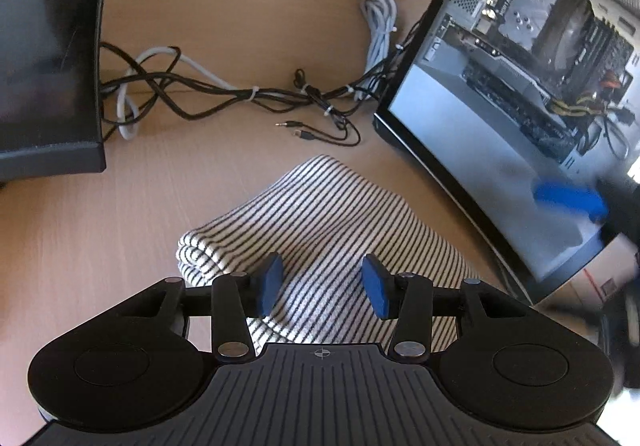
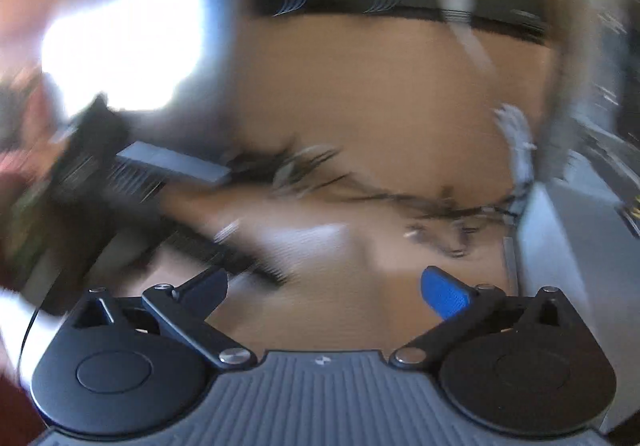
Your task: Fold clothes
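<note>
Pale wooden desk (image 1: 224,6) under everything, grain running across. Far left in the left wrist view: dark monitor base (image 1: 48,58), square-edged, flat on the wood. Just right of it, tangle of black and white cables (image 1: 248,94) trailing across the back of the desk, two loose plugs lying near the cloth. Centre: striped garment (image 1: 320,222), white with thin dark lines, already folded into a thick stack, layered edges showing on its left side. Left gripper (image 1: 322,286) poised over the near end of that stack, blue pads (image 1: 270,286) parted, cloth visible in the gap but not pinched. Right: glass-sided computer case (image 1: 540,86) standing at an angle, close beside the garment. Blurred blue pad of the right gripper (image 1: 568,198) in front of the case.

Right wrist view badly smeared. Right gripper (image 2: 324,290) spread wide, nothing between the fingers, only bare desk beyond.
</note>
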`<state>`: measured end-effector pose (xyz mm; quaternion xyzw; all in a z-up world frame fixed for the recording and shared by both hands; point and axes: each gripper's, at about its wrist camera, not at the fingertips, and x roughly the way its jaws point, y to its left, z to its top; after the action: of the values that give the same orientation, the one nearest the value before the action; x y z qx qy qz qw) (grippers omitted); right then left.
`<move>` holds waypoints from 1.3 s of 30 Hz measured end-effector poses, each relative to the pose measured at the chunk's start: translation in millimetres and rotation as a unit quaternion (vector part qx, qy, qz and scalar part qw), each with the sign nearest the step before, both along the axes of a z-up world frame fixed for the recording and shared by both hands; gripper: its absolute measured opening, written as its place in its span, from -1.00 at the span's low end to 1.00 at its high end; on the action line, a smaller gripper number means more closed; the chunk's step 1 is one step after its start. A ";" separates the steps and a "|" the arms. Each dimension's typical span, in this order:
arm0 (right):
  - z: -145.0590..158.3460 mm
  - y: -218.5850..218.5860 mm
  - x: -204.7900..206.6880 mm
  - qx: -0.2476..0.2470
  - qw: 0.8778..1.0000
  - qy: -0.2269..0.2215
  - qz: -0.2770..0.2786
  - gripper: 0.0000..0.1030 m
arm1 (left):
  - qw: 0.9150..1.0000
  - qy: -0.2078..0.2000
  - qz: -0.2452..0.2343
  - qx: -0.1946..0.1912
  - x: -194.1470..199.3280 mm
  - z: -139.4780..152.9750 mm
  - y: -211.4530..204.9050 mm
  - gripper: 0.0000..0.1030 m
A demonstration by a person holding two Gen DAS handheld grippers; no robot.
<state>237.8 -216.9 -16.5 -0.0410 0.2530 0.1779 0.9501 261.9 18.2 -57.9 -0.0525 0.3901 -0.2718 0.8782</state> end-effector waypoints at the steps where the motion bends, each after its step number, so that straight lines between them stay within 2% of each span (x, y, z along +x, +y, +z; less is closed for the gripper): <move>1: -2.4 -4.0 12.7 0.012 1.000 0.001 -0.022 1.00 | 1.000 -0.005 -0.001 0.008 -2.0 0.8 -1.9 -0.04; 4: -16.7 -12.6 40.1 0.044 0.996 0.049 -0.056 1.00 | 1.000 -0.015 -0.004 0.026 -7.0 1.9 -5.3 -0.02; 7: -48.0 -3.7 61.4 0.020 0.988 0.130 -0.077 1.00 | 0.999 -0.018 -0.006 0.043 -8.2 1.2 -8.7 -0.03; 8: -60.0 -1.0 65.4 0.027 0.985 0.151 -0.077 1.00 | 0.999 -0.019 -0.006 0.050 -8.5 0.5 -10.0 -0.03; 10: -70.5 -0.6 67.0 0.062 0.981 0.165 -0.080 1.00 | 0.998 -0.019 -0.003 0.056 -8.4 -0.4 -11.7 -0.05; 15: -78.6 -12.6 67.5 0.107 0.976 0.177 -0.067 1.00 | 0.999 -0.012 0.000 0.047 -6.2 -2.1 -9.9 -0.02; 19: -99.9 -29.0 79.6 0.202 0.954 0.219 -0.046 1.00 | 0.999 -0.008 0.004 0.037 -6.2 -3.0 -6.6 -0.04; 21: -104.1 -21.9 83.9 0.200 0.954 0.222 -0.027 1.00 | 0.999 -0.006 0.009 0.032 -6.5 -3.9 -5.0 -0.05; 26: -99.5 -15.0 86.4 0.178 0.953 0.245 0.016 1.00 | 1.000 -0.001 0.016 0.015 -5.9 -4.9 -1.2 0.01; 28: -93.7 -15.5 90.8 0.169 0.951 0.257 0.015 1.00 | 1.000 -0.003 0.017 0.018 -7.0 -4.3 -2.7 0.01; 30: -77.6 -20.0 88.8 0.168 0.959 0.227 -0.012 1.00 | 1.000 -0.005 0.020 0.019 -7.9 -4.0 -3.9 0.00; 31: -66.4 -20.5 86.2 0.157 0.968 0.195 -0.022 1.00 | 1.000 -0.005 0.021 0.019 -8.2 -4.0 -4.1 0.00; 34: -38.1 -10.3 84.1 0.078 0.990 0.107 -0.041 1.00 | 1.000 -0.005 0.023 0.017 -8.9 -4.3 -4.7 0.02; 37: -46.2 11.4 101.7 -0.027 0.992 0.111 -0.056 1.00 | 1.000 -0.006 0.025 0.017 -9.3 -4.1 -6.0 0.03; 38: -54.9 17.0 107.5 -0.043 0.990 0.119 -0.062 1.00 | 1.000 -0.007 0.025 0.018 -9.6 -4.1 -6.8 0.04; 39: -59.2 18.9 109.4 -0.035 0.990 0.120 -0.067 1.00 | 0.999 -0.007 0.025 0.020 -9.9 -4.0 -7.7 0.05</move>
<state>347.2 -198.0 -75.7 -0.0355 0.3735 0.1080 0.9206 252.0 10.5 -62.0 -0.0429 0.3875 -0.2424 0.8884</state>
